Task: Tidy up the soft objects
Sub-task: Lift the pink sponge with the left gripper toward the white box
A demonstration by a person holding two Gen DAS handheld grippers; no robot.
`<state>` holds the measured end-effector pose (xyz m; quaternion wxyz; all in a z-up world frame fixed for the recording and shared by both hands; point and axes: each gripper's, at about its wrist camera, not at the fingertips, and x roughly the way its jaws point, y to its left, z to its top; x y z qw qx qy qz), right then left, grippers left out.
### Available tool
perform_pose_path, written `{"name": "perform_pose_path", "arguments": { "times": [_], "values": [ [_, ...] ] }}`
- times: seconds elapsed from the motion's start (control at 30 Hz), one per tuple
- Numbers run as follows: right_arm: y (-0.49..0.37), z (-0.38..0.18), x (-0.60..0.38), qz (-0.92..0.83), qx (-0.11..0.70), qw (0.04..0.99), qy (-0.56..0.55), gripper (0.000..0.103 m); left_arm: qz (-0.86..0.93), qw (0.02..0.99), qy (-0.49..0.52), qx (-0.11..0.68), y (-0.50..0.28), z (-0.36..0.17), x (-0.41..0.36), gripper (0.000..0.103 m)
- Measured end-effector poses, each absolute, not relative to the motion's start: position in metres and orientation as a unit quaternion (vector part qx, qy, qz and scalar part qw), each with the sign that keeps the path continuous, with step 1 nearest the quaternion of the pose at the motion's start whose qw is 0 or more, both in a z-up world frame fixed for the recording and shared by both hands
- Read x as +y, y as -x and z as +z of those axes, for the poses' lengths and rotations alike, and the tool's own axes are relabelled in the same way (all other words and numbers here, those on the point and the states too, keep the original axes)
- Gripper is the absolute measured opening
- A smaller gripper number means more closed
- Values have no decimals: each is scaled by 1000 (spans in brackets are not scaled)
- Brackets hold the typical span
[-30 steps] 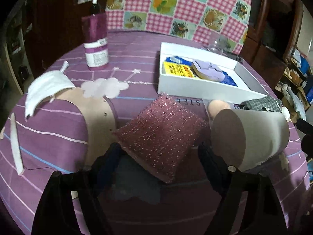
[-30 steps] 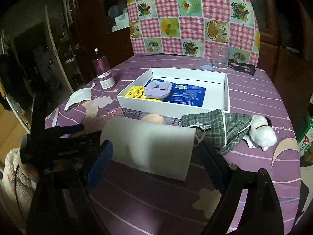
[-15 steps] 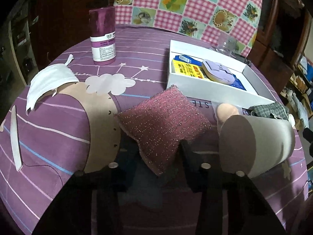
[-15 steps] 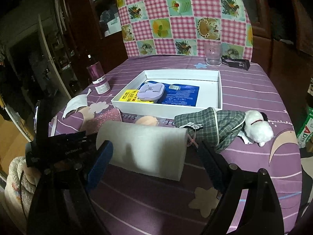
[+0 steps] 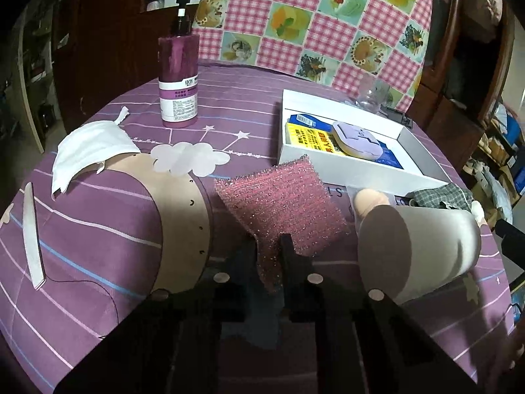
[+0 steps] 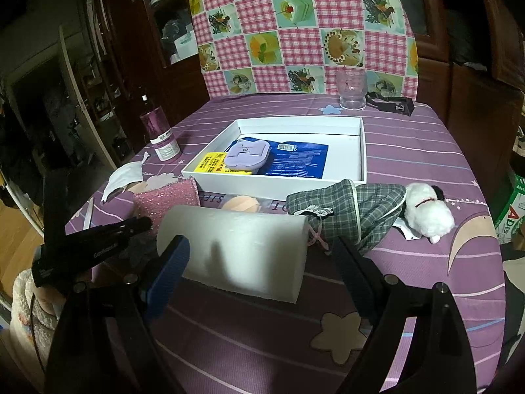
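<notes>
A pink glittery sponge (image 5: 282, 203) lies on the purple tablecloth in front of the white box (image 5: 344, 167). My left gripper (image 5: 269, 246) is closing, and its pads pinch the sponge's near corner. A white foam roll (image 6: 236, 249) lies crosswise just beyond my right gripper (image 6: 259, 241), which stands wide open; its right finger is clear of the roll's end. Beyond the roll are a peach puff (image 6: 242, 203), a plaid pouch (image 6: 354, 207) and a white plush dog (image 6: 426, 213). The box holds a lilac case (image 6: 249, 156) on blue and yellow packets.
A purple pump bottle (image 5: 178, 78) stands at the far left, with a white face mask (image 5: 92, 151) and a nail file (image 5: 32, 236) nearer. A glass (image 6: 351, 88) stands behind the box. A chair back with checked cloth rises at the table's far edge.
My left gripper's fingers have drawn together from wide apart onto the sponge's near corner. The right gripper and the foam roll have kept their places.
</notes>
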<state>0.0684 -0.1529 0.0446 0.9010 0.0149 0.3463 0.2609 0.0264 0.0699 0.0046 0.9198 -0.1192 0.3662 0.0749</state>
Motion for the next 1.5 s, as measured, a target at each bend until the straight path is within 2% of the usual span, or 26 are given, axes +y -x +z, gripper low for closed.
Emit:
{"name": "perform_pose_path", "arguments": {
  "times": [0.23, 0.93, 1.23, 1.5],
  "values": [
    [-68, 45, -155, 259, 344, 902, -17, 89, 68, 935, 110, 330, -17, 14, 66, 9],
    [-70, 49, -162, 259, 340, 903, -34, 89, 66, 947, 118, 291, -7, 30, 66, 8],
    [-75, 52, -177, 248, 340, 904, -77, 87, 71, 948, 143, 276, -7, 53, 70, 8],
    [-78, 56, -189, 235, 338, 905, -103, 84, 47, 957, 120, 260, -10, 78, 41, 8]
  ]
}}
